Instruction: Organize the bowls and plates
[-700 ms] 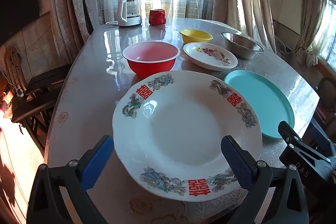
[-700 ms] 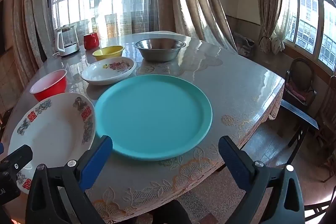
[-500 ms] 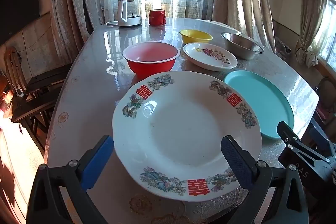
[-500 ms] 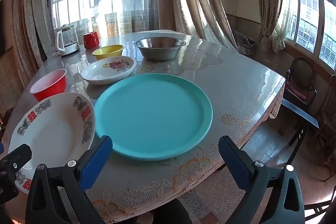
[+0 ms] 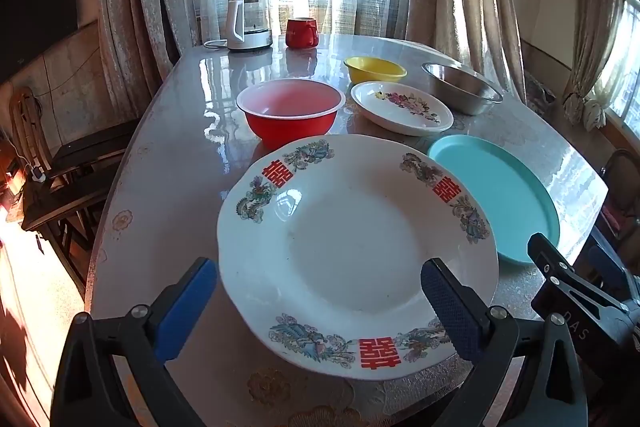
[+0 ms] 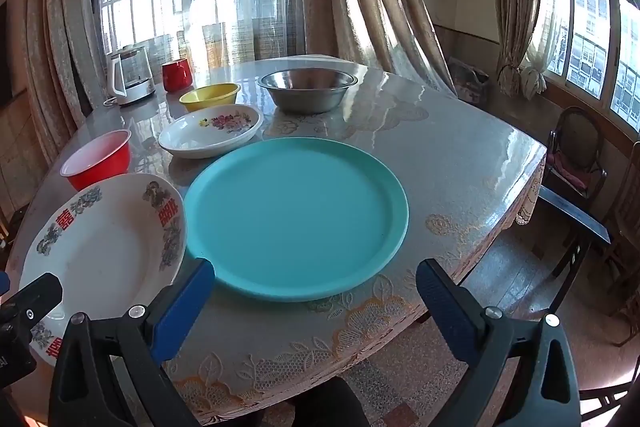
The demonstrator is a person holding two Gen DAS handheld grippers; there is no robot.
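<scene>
A large white plate with red characters (image 5: 352, 251) lies at the table's near edge; it also shows in the right wrist view (image 6: 104, 243). My left gripper (image 5: 320, 307) is open, its jaws wide either side of that plate's near rim. A teal plate (image 6: 296, 215) lies to its right, also in the left wrist view (image 5: 500, 195). My right gripper (image 6: 316, 303) is open at the teal plate's near rim. Behind stand a red bowl (image 5: 290, 113), a small floral plate (image 5: 402, 107), a yellow bowl (image 5: 374, 69) and a steel bowl (image 5: 460, 87).
A glass kettle (image 5: 246, 23) and a red mug (image 5: 301, 33) stand at the table's far edge by the curtained window. Dark chairs stand left (image 5: 76, 163) and right (image 6: 576, 155) of the table. The table's front edge (image 6: 320, 355) runs below my right gripper.
</scene>
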